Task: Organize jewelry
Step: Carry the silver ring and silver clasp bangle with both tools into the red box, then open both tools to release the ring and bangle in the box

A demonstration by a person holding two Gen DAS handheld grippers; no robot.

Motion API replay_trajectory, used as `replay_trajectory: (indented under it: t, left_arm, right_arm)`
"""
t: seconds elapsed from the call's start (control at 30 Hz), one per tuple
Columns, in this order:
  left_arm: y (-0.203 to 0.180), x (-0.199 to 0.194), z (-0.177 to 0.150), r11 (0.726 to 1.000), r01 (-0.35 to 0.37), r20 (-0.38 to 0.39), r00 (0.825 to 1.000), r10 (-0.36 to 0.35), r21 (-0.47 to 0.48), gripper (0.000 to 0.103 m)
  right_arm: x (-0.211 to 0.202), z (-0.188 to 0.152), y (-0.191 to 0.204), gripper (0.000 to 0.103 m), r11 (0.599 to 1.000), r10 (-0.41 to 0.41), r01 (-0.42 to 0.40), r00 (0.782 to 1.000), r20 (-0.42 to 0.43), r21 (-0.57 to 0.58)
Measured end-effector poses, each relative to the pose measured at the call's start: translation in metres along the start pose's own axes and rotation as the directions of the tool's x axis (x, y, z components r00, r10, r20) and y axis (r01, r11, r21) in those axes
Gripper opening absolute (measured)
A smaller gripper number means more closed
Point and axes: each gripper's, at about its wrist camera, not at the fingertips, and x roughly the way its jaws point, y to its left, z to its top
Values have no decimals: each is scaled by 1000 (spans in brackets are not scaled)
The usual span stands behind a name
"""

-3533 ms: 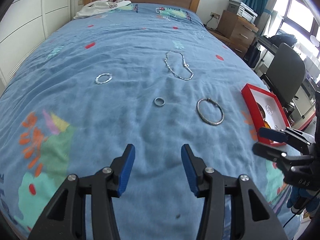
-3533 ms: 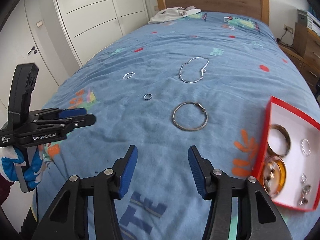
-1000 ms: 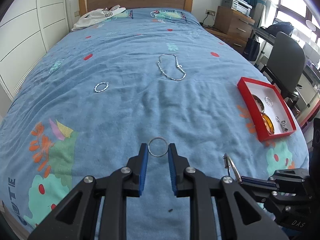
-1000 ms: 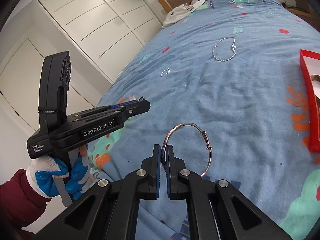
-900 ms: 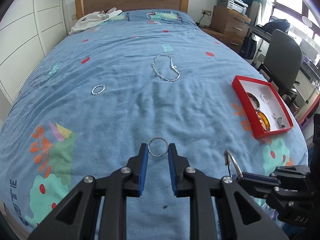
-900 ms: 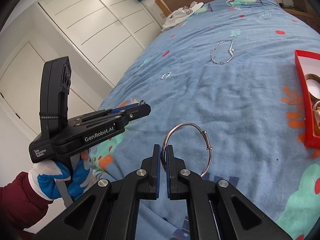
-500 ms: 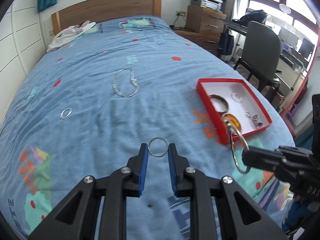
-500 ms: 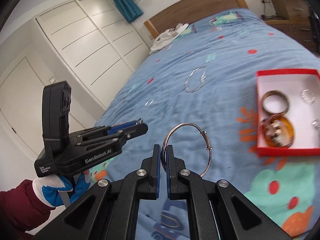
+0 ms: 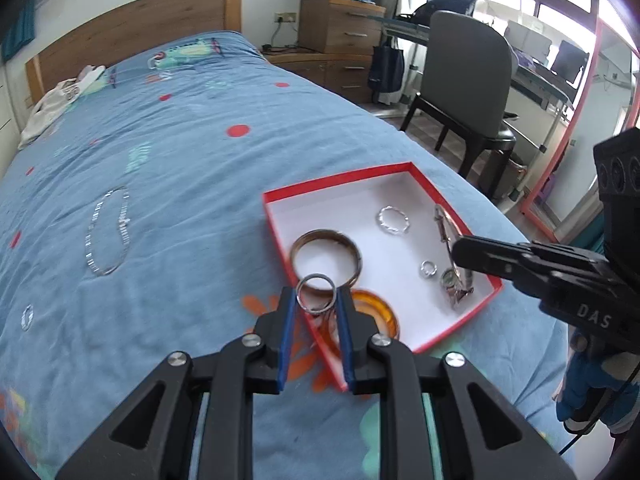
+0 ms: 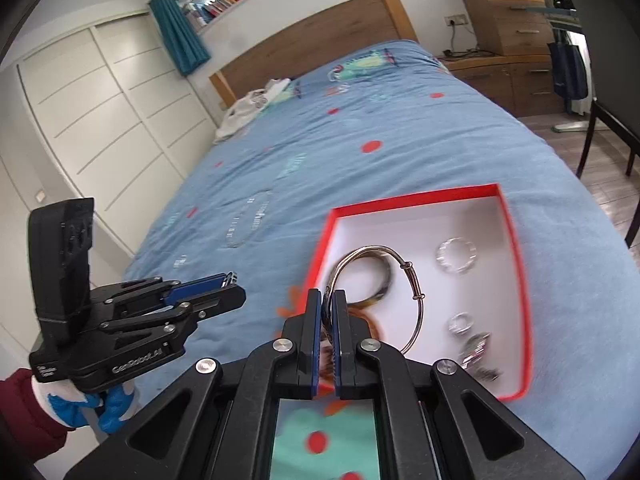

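**Two pieces in hand, held over the red box**

Item 1: small silver ring [image 9: 316, 293]; your left gripper [image 9: 316, 312] pinches it across its width, jaws part closed on its outer edge; it hangs above the near corner of the red box [image 9: 280, 236]; likely light, rigid and slick, so a slight easing of the jaws should drop it; expect it to roll or bounce on the box floor.

Item 2: thin silver bangle [image 10: 400, 280] with a sliding knot; your right gripper [image 10: 329, 320] has its jaws pressed nearly together on the wire at one side, the hoop standing out over the box; probably springy and light; held at one point, it may swing, so lower it before letting go.

Already in the box: brown bangle [image 9: 326, 258], amber bangle [image 9: 380, 312], beaded ring [image 9: 393, 220], small ring [image 9: 428, 269], a cluster of small pieces [image 9: 456, 286].

Left on the bed [image 9: 180, 160]: chain necklace [image 9: 106, 236], well apart from the box; limp, best taken at a bunched part; small beaded ring [image 9: 27, 317] near the far edge.
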Motion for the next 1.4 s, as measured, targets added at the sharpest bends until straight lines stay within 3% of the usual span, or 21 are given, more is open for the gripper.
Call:
replay_trajectory:
  t: [0.3, 0.57, 0.77, 0.87, 1.0, 1.13, 1.27, 1.4]
  left_arm:
    - [-31, 74, 21, 999, 6, -63, 998, -3, 45, 19]
    - [-26, 111, 14, 1000, -2, -125, 992, 3, 3, 19]
    - [-17, 118, 19, 1000, 5, -122, 993, -8, -28, 19]
    - [-8, 126, 19, 998, -6, -158, 987, -4, -63, 19]
    - [-12, 128, 17, 999, -25, -162, 987, 22, -20, 20]
    - [-14, 127, 17, 999, -13, -167, 986, 6, -40, 20]
    - [-12, 118, 18, 999, -13, -161, 987, 5, -46, 31]
    - [-11, 99, 19, 999, 7, -147, 989, -14, -51, 34]
  right_arm:
    - [40, 12, -60, 5, 995, -99, 98, 991, -88, -17]
    - [66, 3, -70, 5, 992, -126, 118, 979, -163, -53]
    - [73, -3, -75, 5, 990, -136, 128, 973, -185, -53]
    - [73, -4, -76, 5, 991, -130, 123, 974, -188, -48]
    - [71, -5, -72, 5, 991, -128, 121, 975, -182, -49]
    - [69, -6, -72, 5, 991, -132, 128, 975, -179, -32]
    - [60, -6, -72, 8, 990, -141, 140, 975, -170, -20]
    - [46, -7, -71, 14, 989, -148, 150, 978, -149, 1]
